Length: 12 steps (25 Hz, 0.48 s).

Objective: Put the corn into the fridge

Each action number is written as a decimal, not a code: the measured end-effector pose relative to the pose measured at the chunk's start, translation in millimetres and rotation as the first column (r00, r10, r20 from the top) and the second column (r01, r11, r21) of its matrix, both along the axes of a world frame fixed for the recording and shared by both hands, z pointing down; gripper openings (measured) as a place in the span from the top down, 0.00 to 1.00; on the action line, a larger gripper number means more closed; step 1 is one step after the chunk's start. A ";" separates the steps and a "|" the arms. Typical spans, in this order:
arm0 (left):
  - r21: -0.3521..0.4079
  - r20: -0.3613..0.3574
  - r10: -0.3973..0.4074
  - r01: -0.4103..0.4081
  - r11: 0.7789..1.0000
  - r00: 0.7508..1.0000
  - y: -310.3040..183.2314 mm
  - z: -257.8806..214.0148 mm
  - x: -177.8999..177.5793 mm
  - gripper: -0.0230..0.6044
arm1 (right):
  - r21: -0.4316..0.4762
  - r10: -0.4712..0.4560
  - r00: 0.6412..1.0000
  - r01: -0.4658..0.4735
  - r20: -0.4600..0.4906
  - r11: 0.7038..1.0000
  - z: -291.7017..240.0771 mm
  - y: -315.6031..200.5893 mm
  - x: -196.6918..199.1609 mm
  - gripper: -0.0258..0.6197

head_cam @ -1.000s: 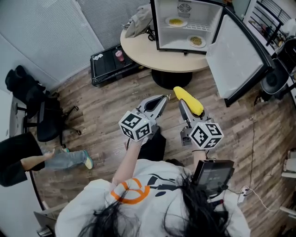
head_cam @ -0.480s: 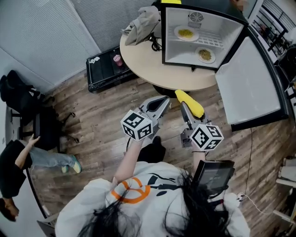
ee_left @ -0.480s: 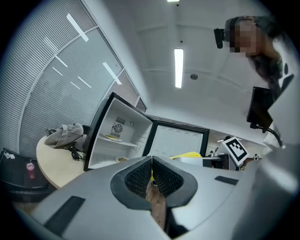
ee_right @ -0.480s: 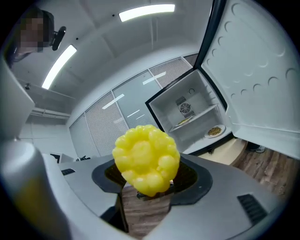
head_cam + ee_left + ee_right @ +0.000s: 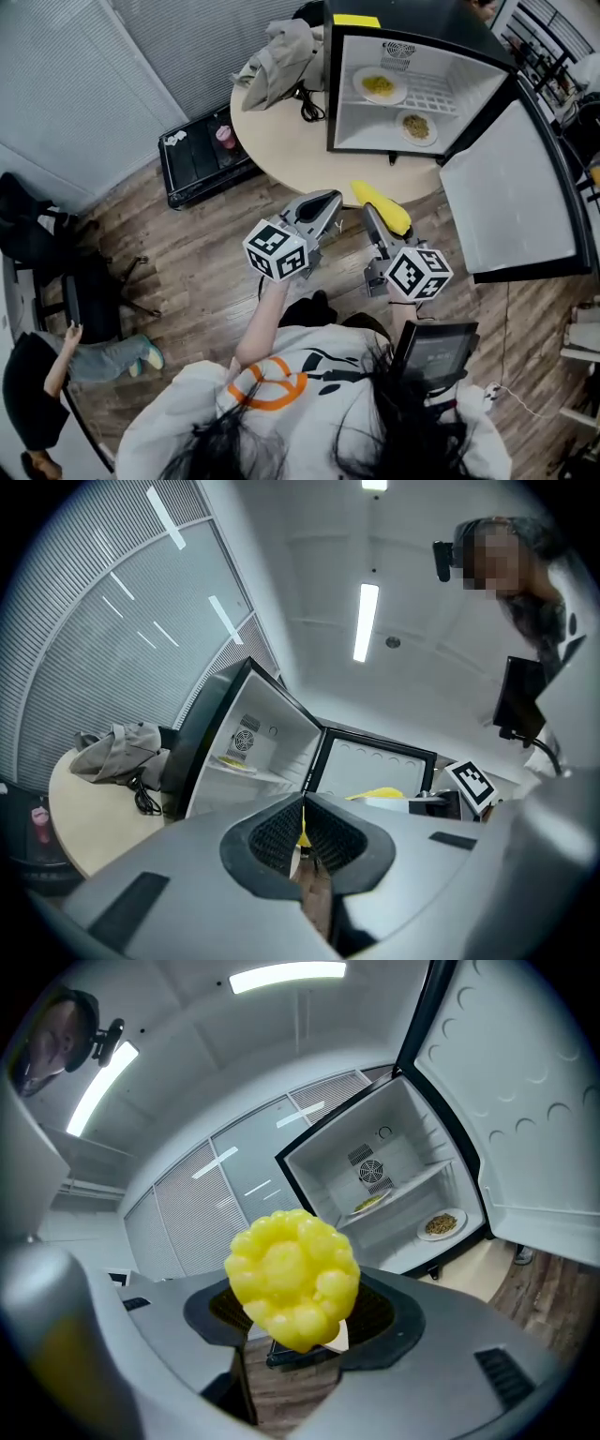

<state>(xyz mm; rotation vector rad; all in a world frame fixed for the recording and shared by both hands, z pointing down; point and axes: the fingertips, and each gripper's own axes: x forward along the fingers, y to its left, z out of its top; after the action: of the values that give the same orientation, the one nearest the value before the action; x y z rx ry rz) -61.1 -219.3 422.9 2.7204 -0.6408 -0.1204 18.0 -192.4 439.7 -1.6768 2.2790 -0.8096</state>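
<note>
Fridge (image 5: 349, 103) open, two food plates (image 5: 379, 85) inside; corn (image 5: 382, 206) pinched in right jaws, left jaws together.

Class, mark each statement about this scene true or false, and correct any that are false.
1. The right gripper holds the corn. True.
2. Two plates sit in the fridge. True.
3. The door is shut. False: it stands wide open.
4. The left gripper has its jaws wide apart. False: they are together, with nothing between them.
5. The fridge stands on the floor. False: it stands on the round table.
</note>
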 end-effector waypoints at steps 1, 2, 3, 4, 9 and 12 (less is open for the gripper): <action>-0.004 -0.003 0.007 -0.007 1.000 1.000 -2.7 0.3 1.8 0.95 | -0.004 0.007 1.000 -0.007 -0.002 1.000 0.0 -1.9 1.5 0.57; -0.007 -0.005 0.015 -0.015 1.000 1.000 -4.8 0.7 4.3 0.95 | -0.009 0.014 1.000 -0.014 -0.004 1.000 0.3 -3.8 3.8 0.57; -0.009 -0.005 0.023 -0.023 1.000 1.000 -6.5 1.4 7.3 0.95 | -0.013 0.021 1.000 -0.021 -0.005 1.000 0.8 -5.6 6.5 0.57; -0.012 -0.005 0.031 -0.031 0.999 1.000 -8.3 2.6 10.4 0.95 | -0.016 0.028 1.000 -0.028 -0.005 0.999 1.5 -7.5 9.4 0.57; -0.029 0.002 0.047 -0.047 0.998 0.999 -21.3 11.4 22.0 0.95 | -0.029 0.046 0.999 -0.046 -0.006 0.999 7.4 -19.3 22.0 0.57; -0.037 0.008 0.041 -0.040 0.999 0.999 -31.0 15.5 25.8 0.95 | -0.038 0.045 0.999 -0.045 -0.004 0.998 13.0 -29.0 28.5 0.57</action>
<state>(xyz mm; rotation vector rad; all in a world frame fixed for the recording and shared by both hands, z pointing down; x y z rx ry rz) -35.3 -250.2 438.5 2.6986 -0.5844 -0.0855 46.5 -221.3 452.6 -1.7397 2.2331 -0.8472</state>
